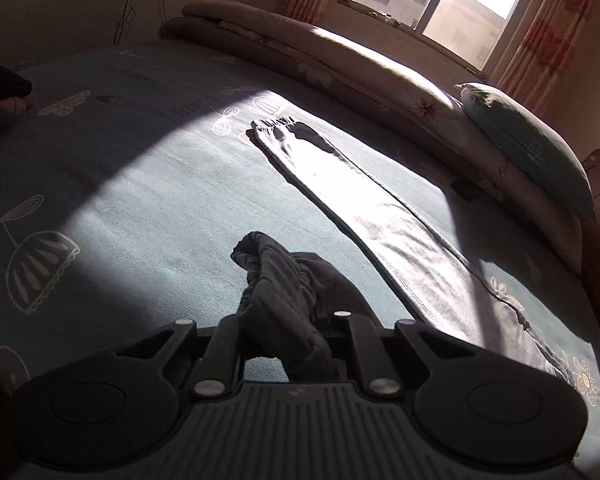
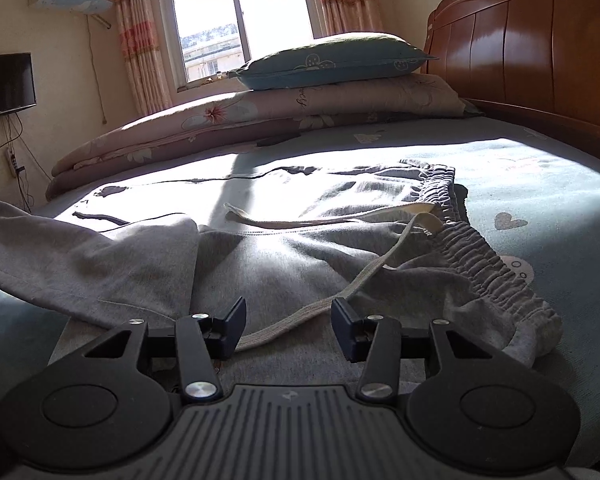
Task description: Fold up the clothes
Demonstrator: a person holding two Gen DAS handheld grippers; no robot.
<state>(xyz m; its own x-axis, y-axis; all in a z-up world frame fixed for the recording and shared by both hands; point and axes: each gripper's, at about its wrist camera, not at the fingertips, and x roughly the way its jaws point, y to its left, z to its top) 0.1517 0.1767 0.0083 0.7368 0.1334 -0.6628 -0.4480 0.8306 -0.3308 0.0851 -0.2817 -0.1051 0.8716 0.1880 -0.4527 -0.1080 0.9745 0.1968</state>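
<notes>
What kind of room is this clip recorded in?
A home bedroom, most likely. The grey sweatpants lie on a bed with a teal printed sheet and a wooden headboard; a pillow sits on a folded quilt under a curtained window.

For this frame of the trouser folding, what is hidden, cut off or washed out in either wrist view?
- Left wrist view: the left gripper fingers are buried in the bunched cuff they grip.
- Left wrist view: sunlight washes out the middle of the trouser leg lying on the bed.
- Right wrist view: the left edge cuts off the raised leg.
- Right wrist view: the drawstring end disappears behind the open right gripper.
</notes>
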